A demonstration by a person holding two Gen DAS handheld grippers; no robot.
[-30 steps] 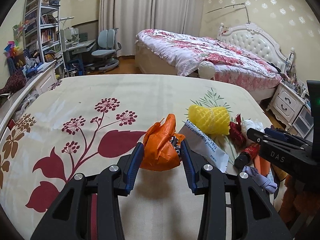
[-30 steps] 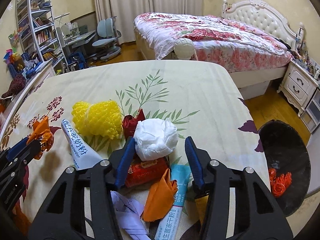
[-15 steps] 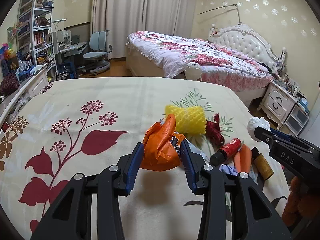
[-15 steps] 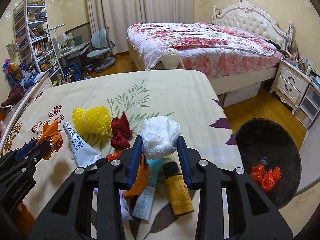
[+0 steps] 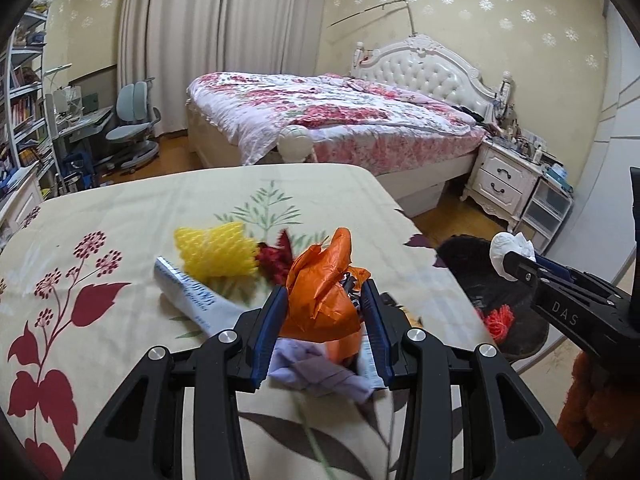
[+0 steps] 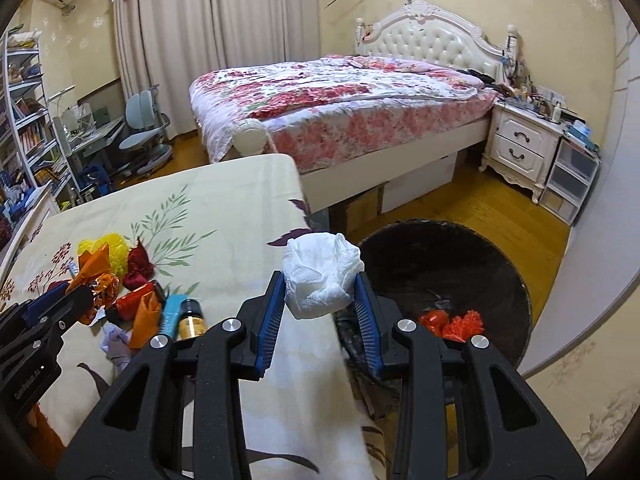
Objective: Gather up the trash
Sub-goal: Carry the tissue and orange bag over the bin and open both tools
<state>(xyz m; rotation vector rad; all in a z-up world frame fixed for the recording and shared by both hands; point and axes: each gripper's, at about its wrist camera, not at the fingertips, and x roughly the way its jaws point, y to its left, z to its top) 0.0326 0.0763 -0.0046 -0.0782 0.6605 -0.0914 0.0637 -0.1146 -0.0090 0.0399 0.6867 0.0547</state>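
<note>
The cream cloth over the worktop (image 5: 168,200) is printed with dark red flower sprays and green leafy stems, and on it lie a bright yellow foam net sleeve (image 5: 214,254), a dark red crumpled wrapper (image 6: 138,266) and a pale lilac scrap of plastic (image 5: 320,372). A crumpled orange plastic bag (image 5: 322,296) sits between blue-padded black fingers (image 5: 270,332), a white wad of tissue (image 6: 320,280) between the other blue pair (image 6: 272,316). The round black bin (image 6: 500,276) holds bright red-orange scraps (image 6: 456,324).
</note>
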